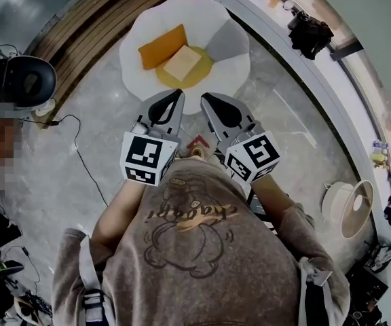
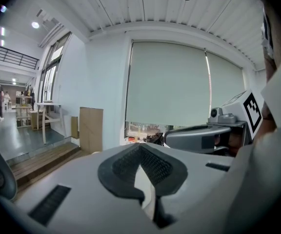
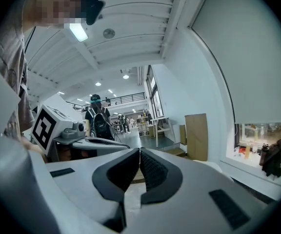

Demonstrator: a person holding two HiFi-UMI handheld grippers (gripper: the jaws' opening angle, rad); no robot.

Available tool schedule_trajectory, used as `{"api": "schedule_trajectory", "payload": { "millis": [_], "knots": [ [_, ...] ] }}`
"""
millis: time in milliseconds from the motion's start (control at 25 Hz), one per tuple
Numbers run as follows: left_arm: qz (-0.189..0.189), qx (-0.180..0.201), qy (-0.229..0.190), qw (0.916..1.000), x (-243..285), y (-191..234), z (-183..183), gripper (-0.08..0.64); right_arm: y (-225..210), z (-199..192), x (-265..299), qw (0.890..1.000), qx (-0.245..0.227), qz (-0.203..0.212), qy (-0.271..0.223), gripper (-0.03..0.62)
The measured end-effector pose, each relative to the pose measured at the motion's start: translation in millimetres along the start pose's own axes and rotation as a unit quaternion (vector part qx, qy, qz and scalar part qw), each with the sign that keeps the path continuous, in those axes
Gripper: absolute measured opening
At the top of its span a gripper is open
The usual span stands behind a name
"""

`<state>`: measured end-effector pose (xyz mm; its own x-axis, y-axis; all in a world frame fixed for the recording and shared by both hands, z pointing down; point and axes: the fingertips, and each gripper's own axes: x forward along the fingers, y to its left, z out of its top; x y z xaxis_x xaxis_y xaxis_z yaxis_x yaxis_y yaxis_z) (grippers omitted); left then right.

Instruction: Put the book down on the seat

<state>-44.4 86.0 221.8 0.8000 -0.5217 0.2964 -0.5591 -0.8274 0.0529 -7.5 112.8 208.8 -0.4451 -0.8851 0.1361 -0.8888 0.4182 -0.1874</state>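
Note:
A pale, cream-coloured book (image 1: 182,62) lies flat on the yellow centre of a white flower-shaped seat (image 1: 136,75), beside an orange cushion (image 1: 162,46). My left gripper (image 1: 176,98) and right gripper (image 1: 208,101) hover side by side in front of the person's chest, just short of the seat's near edge, and point towards it. Both are shut with nothing between the pads. In the left gripper view the left gripper's (image 2: 140,148) dark pads meet, and the right gripper (image 2: 199,136) shows beside it. The right gripper's (image 3: 139,153) pads also meet in its own view.
Wooden steps (image 1: 94,12) run past the seat at the upper left. A black cable (image 1: 80,148) trails over the grey floor. A white ledge with a black bag (image 1: 309,34) curves along the right, with a round white fan (image 1: 348,208) below it. A person with a backpack (image 3: 97,118) stands further off.

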Motion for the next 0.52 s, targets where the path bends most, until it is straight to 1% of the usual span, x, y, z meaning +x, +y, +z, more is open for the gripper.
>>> {"api": "schedule_trajectory", "payload": {
  "millis": [520],
  "knots": [
    [0.001,0.002,0.004,1.0,11,2,2,0.005,-12,-2,6,1.0,0.003,0.002,0.006,0.021]
  ]
}}
